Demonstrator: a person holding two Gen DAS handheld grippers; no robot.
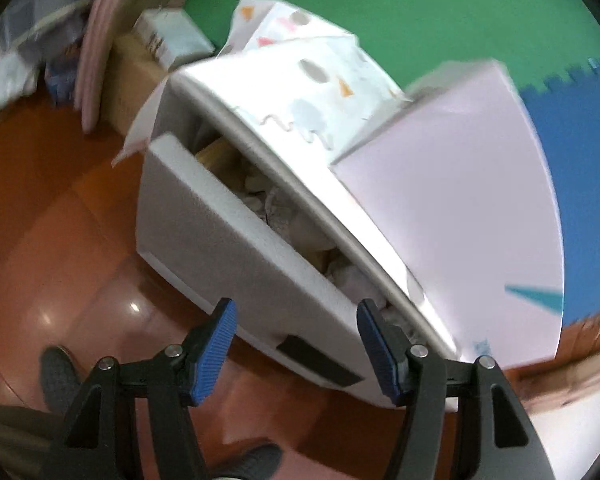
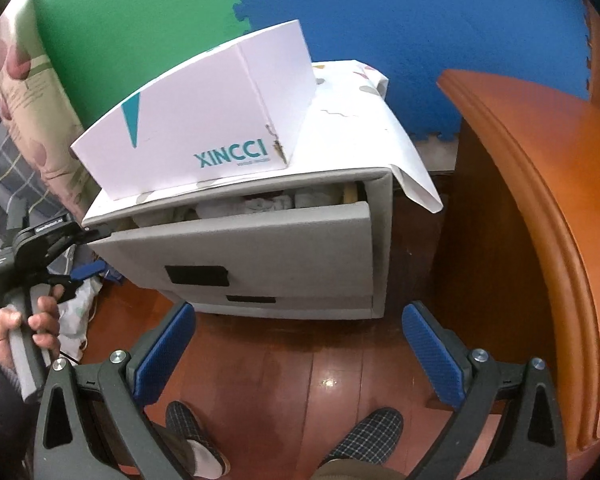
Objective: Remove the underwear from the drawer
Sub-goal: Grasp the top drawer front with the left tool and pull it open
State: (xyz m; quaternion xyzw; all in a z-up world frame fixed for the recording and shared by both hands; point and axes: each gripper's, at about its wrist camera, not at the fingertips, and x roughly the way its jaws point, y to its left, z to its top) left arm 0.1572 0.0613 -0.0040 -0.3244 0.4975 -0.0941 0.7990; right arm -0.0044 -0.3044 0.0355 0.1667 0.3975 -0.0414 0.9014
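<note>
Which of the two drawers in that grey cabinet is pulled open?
The upper drawer, the one with the larger black handle patch; it tilts out, showing clothes inside. The lower drawer sits flush and shut.

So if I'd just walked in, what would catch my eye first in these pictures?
Probably the grey drawer unit in the middle of the reddish wood floor, its top drawer pulled partly out with bundled cloth showing in the gap. On top sits a white box printed XINCCI. Behind it, bright green and blue foam mats cover the wall, and both grippers stand open in the foreground.
</note>
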